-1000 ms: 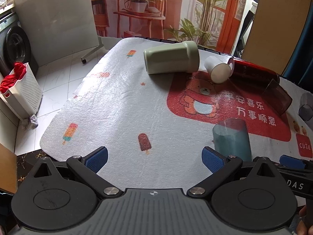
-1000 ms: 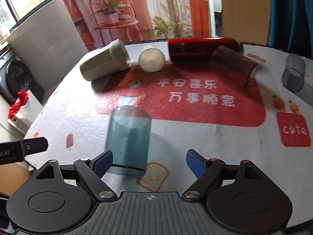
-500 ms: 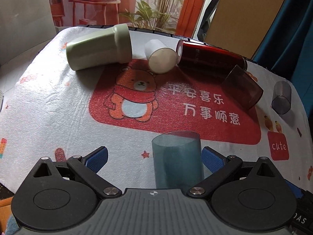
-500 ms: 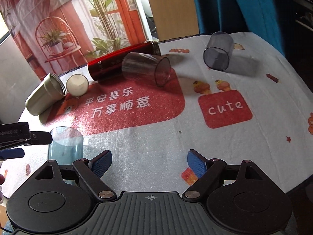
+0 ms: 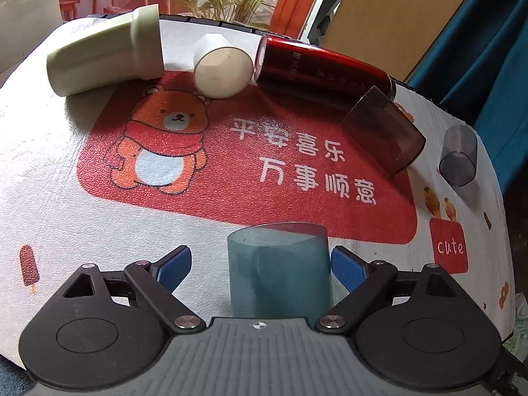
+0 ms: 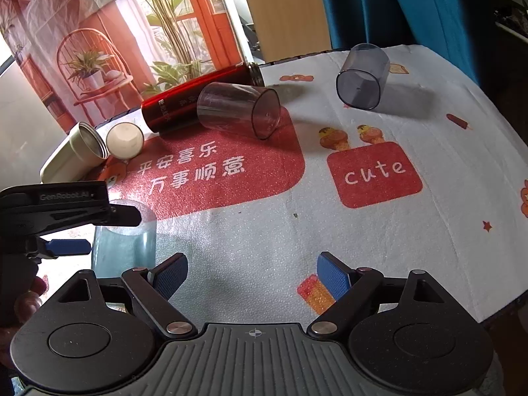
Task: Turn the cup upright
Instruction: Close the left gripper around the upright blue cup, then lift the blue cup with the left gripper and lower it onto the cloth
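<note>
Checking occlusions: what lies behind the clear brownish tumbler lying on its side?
Directly behind the clear brownish tumbler lies the glossy red cylindrical flask, also on its side. The tumbler covers the flask's middle, so contact is unclear.

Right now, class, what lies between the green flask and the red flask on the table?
A small white cup on its side lies between the green flask and the red flask, touching the red one; both views show it.

The left hand-held gripper (image 5: 260, 262) brackets the blue cup (image 5: 280, 269), right pad seemingly touching it.
</note>
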A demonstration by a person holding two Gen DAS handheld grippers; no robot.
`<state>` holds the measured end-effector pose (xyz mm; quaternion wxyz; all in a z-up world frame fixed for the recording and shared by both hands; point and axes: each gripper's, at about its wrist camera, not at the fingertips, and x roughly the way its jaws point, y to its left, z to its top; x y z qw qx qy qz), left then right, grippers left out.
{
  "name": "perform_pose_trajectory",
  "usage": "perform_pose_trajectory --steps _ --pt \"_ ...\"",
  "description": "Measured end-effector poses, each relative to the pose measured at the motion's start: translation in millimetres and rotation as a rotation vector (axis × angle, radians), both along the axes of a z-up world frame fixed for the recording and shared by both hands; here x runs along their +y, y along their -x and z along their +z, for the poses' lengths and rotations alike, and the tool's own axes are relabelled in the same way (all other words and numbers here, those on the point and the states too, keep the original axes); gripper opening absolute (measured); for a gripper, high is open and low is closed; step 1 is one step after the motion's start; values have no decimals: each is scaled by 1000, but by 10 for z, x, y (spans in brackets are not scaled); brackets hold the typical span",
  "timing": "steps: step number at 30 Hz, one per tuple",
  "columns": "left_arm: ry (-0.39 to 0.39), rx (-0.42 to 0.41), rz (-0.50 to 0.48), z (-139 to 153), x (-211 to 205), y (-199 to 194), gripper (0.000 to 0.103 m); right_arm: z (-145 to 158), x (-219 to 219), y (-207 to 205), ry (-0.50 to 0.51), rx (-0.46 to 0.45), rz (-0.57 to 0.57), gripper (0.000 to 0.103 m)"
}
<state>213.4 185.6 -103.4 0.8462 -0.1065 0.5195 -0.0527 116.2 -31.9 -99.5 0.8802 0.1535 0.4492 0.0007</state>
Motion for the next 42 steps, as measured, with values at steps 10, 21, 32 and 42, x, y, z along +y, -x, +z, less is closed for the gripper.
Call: perform_pose_trajectory --steps 10,21,32,42 --pt "-12 -14 -74 -75 -204 37 73 -11 0 9 0 1 1 84" --pt "-143 -232 97 338 308 559 71 14 38 13 -8 -8 13 84" --pt "-165 -240 434 459 1629 426 71 23 220 25 -3 -6 60 84" --pt "-188 -223 446 358 1663 325 71 0 226 20 2 4 60 85"
